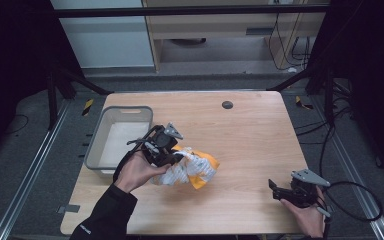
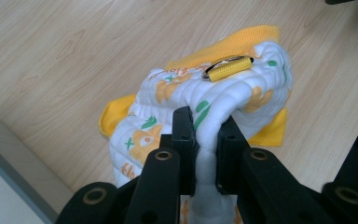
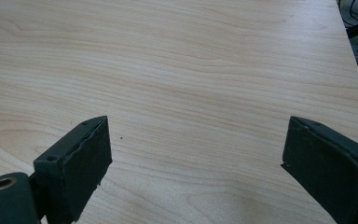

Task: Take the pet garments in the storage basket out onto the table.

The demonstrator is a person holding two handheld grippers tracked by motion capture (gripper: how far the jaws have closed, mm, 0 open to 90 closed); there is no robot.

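While the left gripper (image 2: 207,149) clamps the quilted cloth (image 1: 192,169) beside the grey bin (image 1: 122,137), the right gripper (image 3: 196,163) rests spread above the bare wooden table (image 1: 250,145); dark floor surrounds it.

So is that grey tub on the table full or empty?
Empty, as far as the high view shows: the grey tub has a bare pale floor, and the printed cloth is outside it, pinched by the left gripper.
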